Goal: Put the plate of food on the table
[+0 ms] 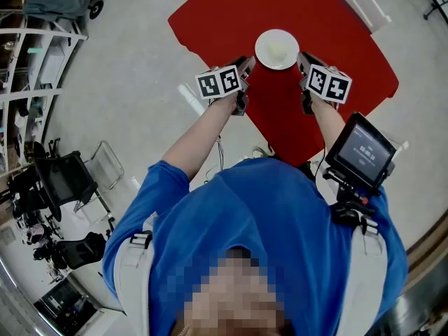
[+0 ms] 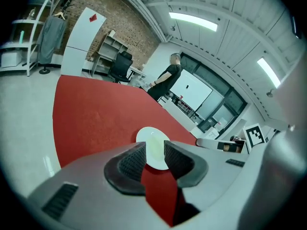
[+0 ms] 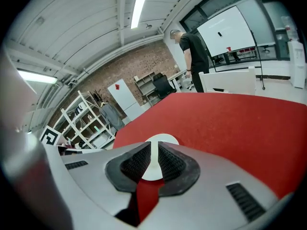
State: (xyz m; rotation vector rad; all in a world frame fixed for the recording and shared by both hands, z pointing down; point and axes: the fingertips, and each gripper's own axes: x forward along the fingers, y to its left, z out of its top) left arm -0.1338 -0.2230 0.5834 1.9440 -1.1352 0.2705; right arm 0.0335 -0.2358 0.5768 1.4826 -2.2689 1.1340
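Plate sits on the red table and holds a pale food portion. Left claw and right claw flank the plate, just beside its rim. Both are narrowly parted and grip nothing.

A white plate of food sits on the red table.

- Plate: white, smooth, faint gloss.
- Food on it: pale, matt.
- Table: red top, matt, cloth-like.
- Left gripper and right gripper: grey matt moulded plastic shells.
- Pads: dark, ribbed, rubbery.
- Floor: pale, smooth, slight sheen.
- Far wall: rough brick.
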